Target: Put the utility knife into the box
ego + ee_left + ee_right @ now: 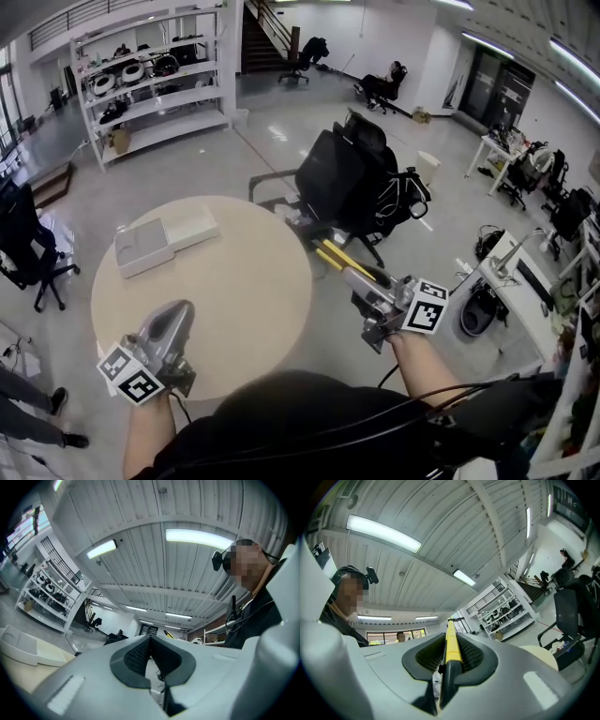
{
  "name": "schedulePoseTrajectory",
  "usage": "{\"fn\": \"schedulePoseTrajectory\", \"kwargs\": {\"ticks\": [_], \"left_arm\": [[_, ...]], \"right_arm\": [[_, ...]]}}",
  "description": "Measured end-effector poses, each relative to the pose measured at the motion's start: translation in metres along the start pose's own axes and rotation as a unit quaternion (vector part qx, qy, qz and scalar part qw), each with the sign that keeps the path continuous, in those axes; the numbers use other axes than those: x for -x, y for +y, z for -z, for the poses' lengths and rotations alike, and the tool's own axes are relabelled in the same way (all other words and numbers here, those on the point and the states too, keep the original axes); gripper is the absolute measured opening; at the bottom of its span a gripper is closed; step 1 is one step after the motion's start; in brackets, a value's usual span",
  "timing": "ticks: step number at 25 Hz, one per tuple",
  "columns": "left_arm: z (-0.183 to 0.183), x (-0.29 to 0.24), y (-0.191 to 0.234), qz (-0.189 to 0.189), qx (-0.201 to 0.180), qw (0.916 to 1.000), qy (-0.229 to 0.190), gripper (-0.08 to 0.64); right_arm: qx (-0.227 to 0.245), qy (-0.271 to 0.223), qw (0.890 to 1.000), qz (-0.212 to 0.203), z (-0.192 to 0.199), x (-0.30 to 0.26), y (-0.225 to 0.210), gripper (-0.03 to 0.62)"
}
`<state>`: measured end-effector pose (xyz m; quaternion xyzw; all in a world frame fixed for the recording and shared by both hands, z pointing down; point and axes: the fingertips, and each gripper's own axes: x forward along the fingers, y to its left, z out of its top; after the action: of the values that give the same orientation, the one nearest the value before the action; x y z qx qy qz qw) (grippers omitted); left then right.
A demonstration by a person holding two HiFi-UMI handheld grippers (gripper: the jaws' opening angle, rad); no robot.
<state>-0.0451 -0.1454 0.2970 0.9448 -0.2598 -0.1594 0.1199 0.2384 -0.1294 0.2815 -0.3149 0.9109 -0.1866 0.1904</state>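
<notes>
A: Right claw (360, 281) is clamped on the utility knife (330, 255). The right gripper view confirms it: both ribbed pads press the yellow-and-black knife body (451, 645), one from each side, and the knife runs straight out past the tips.

B: Where's the knife relative to the desk (239, 295)?

A: In the head view it's at the round desk's right rim, over the grey floor (281, 131), not lying on anything. Its far end points up and left, toward the black office chair (339, 173).

B: And the box?

A: White box (141, 249) sits on the upper left part of the desk, opened, with its lid (193, 225) flat beside it and touching it. It's well apart from the knife, with most of the desk between them. Can't see anything inside the box from here.

B: Left claw?

A: Left claw (177, 317) is over the near left part of the desk, tips pointing toward the box. I can't tell if it touches the surface. In the left gripper view the dark pads (136, 656) meet at the tips with nothing between them, so it's closed and empty. The box (19, 645) shows at that view's left edge.

B: Background?

A: White shelf rack (155, 80) far left.
</notes>
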Motion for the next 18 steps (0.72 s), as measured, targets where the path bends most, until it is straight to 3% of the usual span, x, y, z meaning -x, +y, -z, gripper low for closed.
{"fn": "schedulePoseTrajectory", "kwargs": {"ticks": [11,18], "left_arm": [[0.001,0.022,0.083,-0.120,-0.002,0.9928,-0.005,-0.002],[-0.010,-0.005,0.129,-0.231,-0.020,0.9727,-0.011,-0.002]], "right_arm": [[-0.058,0.055,0.993,-0.086,0.027,-0.118,-0.082,0.088],[-0.118,0.102,0.970,-0.185,0.030,-0.213,-0.159,0.088]]}}
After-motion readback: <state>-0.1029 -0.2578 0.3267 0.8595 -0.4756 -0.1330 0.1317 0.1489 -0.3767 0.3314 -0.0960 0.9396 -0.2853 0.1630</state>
